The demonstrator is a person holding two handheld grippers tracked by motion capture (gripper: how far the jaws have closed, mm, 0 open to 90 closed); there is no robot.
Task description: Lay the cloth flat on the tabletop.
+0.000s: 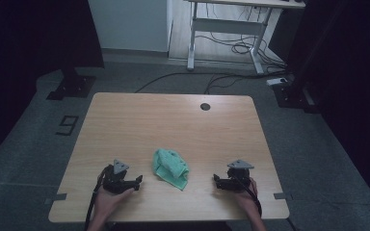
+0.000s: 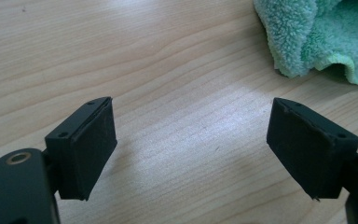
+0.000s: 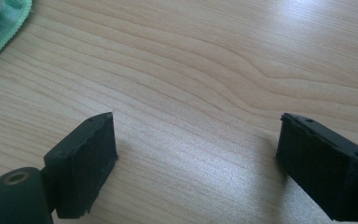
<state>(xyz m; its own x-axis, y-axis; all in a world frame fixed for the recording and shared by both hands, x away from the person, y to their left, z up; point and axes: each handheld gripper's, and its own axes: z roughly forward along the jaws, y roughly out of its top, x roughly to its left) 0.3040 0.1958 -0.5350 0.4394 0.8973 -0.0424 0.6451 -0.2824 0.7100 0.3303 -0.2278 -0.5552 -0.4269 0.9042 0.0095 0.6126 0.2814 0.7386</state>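
Observation:
A crumpled green towel (image 1: 170,167) lies on the wooden table (image 1: 173,120), near its front edge. My left gripper (image 1: 137,181) rests on the table just left of the towel, jaws wide open and empty. In the left gripper view the towel (image 2: 317,37) sits at the upper right, beyond the gripper (image 2: 191,144). My right gripper (image 1: 217,180) rests to the right of the towel, also open with nothing between its jaws. In the right gripper view a corner of the towel (image 3: 2,28) shows at the top left, away from the gripper (image 3: 196,163).
A round cable hole (image 1: 205,106) sits near the table's far edge. Beyond the table stand a white desk frame (image 1: 226,29) with cables on the floor and a black stand base (image 1: 72,86) at the left.

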